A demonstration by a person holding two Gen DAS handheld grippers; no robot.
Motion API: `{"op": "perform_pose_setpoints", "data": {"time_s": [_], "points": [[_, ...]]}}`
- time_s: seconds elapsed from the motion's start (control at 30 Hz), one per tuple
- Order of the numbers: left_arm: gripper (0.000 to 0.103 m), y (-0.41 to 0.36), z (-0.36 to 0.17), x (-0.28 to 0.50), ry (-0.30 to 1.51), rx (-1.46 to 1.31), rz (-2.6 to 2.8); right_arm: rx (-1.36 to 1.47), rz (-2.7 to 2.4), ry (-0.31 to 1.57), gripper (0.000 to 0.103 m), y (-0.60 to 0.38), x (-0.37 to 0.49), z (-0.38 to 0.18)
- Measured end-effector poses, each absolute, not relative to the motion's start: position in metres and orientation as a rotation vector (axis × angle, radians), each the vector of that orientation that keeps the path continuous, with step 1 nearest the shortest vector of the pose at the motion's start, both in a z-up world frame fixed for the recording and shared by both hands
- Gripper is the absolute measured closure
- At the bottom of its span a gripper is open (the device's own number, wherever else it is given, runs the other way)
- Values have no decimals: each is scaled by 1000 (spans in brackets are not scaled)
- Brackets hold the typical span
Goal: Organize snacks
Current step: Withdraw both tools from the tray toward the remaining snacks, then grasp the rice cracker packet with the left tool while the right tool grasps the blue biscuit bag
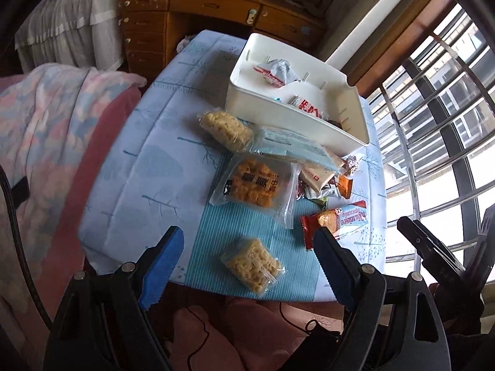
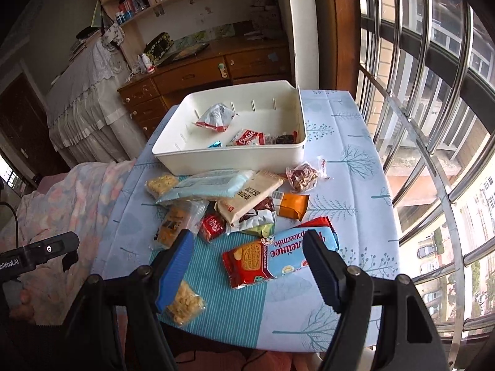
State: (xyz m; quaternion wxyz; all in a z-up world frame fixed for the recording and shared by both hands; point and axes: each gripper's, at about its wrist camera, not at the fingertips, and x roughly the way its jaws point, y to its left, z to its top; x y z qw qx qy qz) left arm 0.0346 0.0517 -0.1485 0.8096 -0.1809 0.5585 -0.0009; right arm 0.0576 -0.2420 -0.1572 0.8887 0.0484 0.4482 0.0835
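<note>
Noodle pack (image 1: 252,266): nearest the left claw (image 1: 247,259), flat on the striped blue patch, sitting between the two blue fingers, not touched.
Left claw: wide apart, holding nothing.
Cookie pack (image 2: 278,253): red and blue, flat on the tablecloth (image 2: 355,191), between the right claw's fingers, near the black fingertip, no clear touch.
Right claw (image 2: 247,255): wide apart, holding nothing.
Snack pile (image 2: 244,204): just past both claws, packs lying on top of each other, between the cookie pack and the box.
White box (image 2: 235,157): at the far side of the table, touching the pile's far edge, a few small snacks inside.
Wooden drawers (image 2: 191,77): behind the box.
Window bars (image 2: 433,99): on the right.
</note>
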Motion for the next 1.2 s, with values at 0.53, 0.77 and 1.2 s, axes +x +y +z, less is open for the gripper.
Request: {"op": "perform_pose_setpoints", "data": {"time_s": [0.53, 0.77, 1.2], "points": [[18, 18, -253, 28, 1451, -736, 263, 198, 286, 1260, 30, -300, 116, -224], [18, 9, -288, 33, 1531, -837, 357, 341, 290, 1422, 30, -324, 136, -260], [18, -2, -331, 53, 1647, -937, 483, 583, 282, 1617, 30, -344, 166, -310]]}}
